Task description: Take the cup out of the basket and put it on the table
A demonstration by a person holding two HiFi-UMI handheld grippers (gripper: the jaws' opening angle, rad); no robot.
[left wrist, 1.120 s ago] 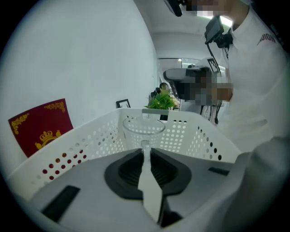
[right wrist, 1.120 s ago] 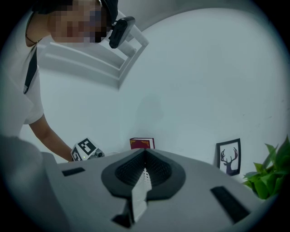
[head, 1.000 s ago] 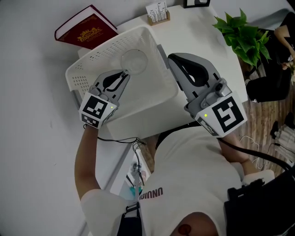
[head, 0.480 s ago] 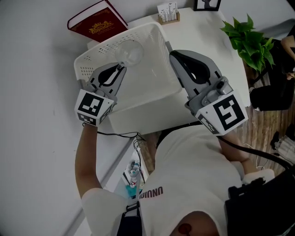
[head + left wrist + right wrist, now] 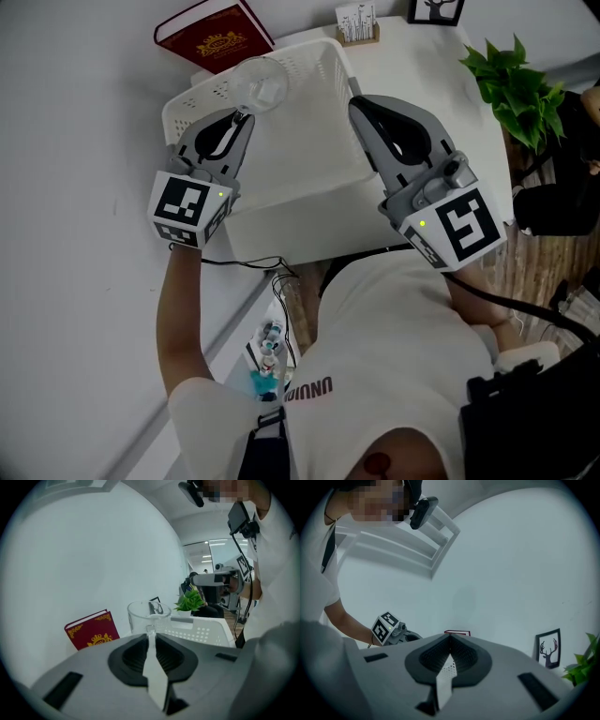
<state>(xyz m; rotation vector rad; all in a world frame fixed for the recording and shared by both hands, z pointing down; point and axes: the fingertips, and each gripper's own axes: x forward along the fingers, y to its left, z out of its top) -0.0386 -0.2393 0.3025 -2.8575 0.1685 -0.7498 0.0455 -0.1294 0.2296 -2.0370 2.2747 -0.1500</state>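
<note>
A clear glass cup (image 5: 258, 84) hangs above the far left corner of the white perforated basket (image 5: 202, 101). My left gripper (image 5: 246, 112) is shut on the near rim of the cup (image 5: 145, 616), whose glass wall is pinched between the jaw tips of that left gripper (image 5: 150, 630). My right gripper (image 5: 356, 101) hovers at the basket's right rim. In the right gripper view, the right gripper (image 5: 449, 638) has its jaws together at the tips with nothing between them. The basket's inside looks empty.
A dark red book (image 5: 214, 33) lies on the white table beyond the basket. Further back are a small card holder (image 5: 358, 23) and a framed deer picture (image 5: 547, 648). A green plant (image 5: 520, 80) stands at the table's right edge. A white wall borders the left.
My left gripper has risen with the cup, carrying it from inside the basket up above the far left rim. The right gripper has hardly moved.
</note>
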